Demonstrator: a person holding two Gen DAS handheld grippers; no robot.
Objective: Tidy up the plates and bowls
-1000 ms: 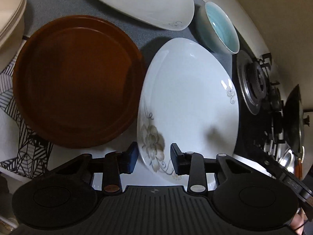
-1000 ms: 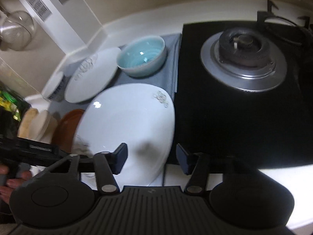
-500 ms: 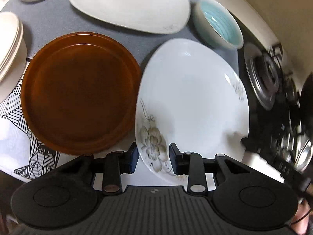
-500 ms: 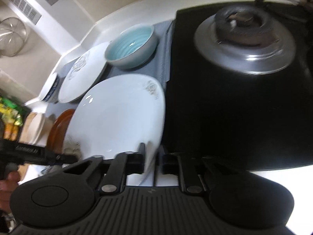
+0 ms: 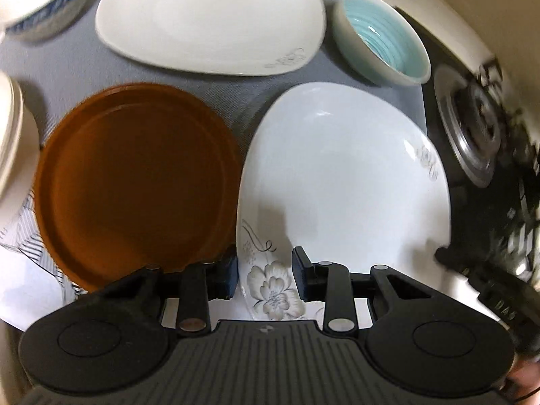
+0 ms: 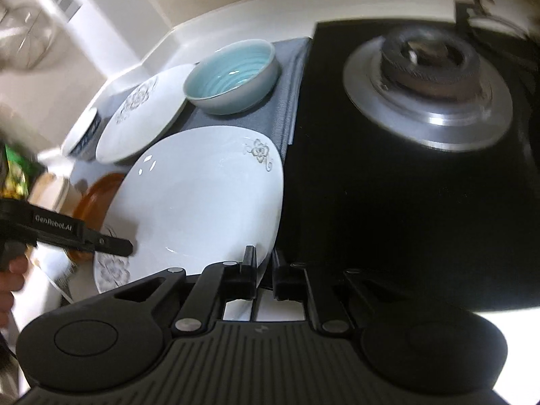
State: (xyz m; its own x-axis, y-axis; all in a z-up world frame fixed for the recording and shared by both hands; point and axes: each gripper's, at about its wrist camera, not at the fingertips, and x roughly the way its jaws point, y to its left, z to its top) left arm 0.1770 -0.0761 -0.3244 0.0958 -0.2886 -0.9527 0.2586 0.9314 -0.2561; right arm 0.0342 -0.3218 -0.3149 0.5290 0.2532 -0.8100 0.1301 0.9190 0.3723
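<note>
the near white plate [image 5: 341, 182], rounded-triangular with grey flower prints, lies on the grey mat [image 5: 141, 64] beside the black stove top [image 6: 388, 182], its right edge overhanging that surface. the left gripper [image 5: 264, 273] sits at the plate's near corner with its fingers spread, one on each side of the printed flower; the left finger lies against the rim where the plate meets the brown plate [image 5: 135, 182], and the right finger is over the plate's inner face. it is not clear whether either pad touches the plate.

the right gripper [image 6: 264, 278] is at the plate's near right edge, its fingers drawn close together with the rim running between them, pinching it. in the right wrist view the left gripper's finger reaches in over the plate's left side.

behind lie a second white plate [image 5: 212, 20] with the same print, a light blue bowl [image 5: 383, 38] beside it, and a blue-patterned bowl [image 5: 44, 3] at the far left. cream plates [image 5: 11, 135] are stacked at the left edge. a gas burner [image 6: 428, 91] stands on the stove.
</note>
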